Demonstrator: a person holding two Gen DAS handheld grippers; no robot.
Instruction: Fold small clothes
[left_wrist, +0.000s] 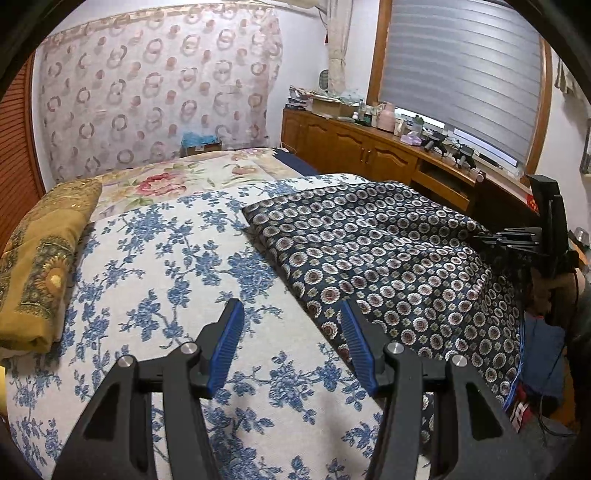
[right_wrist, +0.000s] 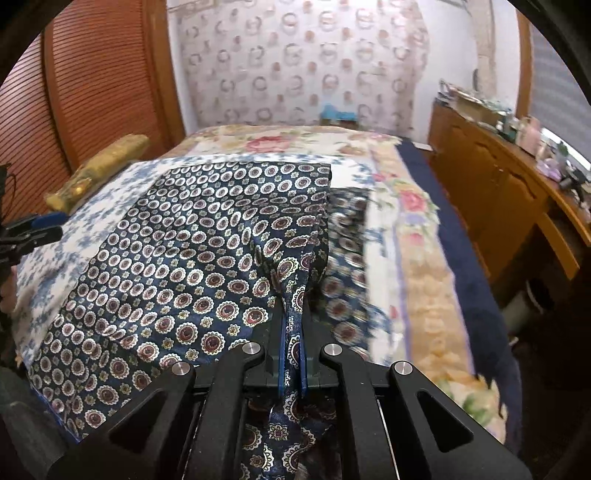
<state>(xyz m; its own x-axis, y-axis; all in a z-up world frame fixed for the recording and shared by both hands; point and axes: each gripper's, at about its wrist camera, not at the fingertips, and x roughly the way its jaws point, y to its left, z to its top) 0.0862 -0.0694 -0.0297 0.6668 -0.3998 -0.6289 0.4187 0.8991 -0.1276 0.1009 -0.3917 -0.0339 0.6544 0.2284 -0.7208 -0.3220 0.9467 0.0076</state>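
both grippers show in the wrist views. right gripper (right_wrist: 292, 354) has its blue pads pressed together on a bunched fold of the dark patterned garment (right_wrist: 192, 236), with cloth trailing out behind the jaws and a pinched ridge rising in front of them. from that pinch the garment spreads away across the blue-and-white floral sheet (right_wrist: 92, 218); a second layer of the same cloth lies under and to the right of the lifted part, blurred in this view.

left gripper (left_wrist: 291, 328) stands partly open with nothing between its blue fingers (left_wrist: 231, 332). it hangs over the floral sheet (left_wrist: 166, 258), its right finger just beside the near edge of the garment (left_wrist: 388, 251); i cannot tell whether it touches the cloth. the garment lies on the right half of the bed, its far edge folded straight.

a folded mustard-yellow cloth (left_wrist: 40, 266) sits at the left side of the bed, well apart from the garment. a cardboard box (left_wrist: 201, 146) with blue material in it stands beyond the far end of the bed, against the ring-patterned curtain (left_wrist: 155, 85). the wooden cabinet (left_wrist: 351, 144) under the window carries assorted clutter, too small to tell.
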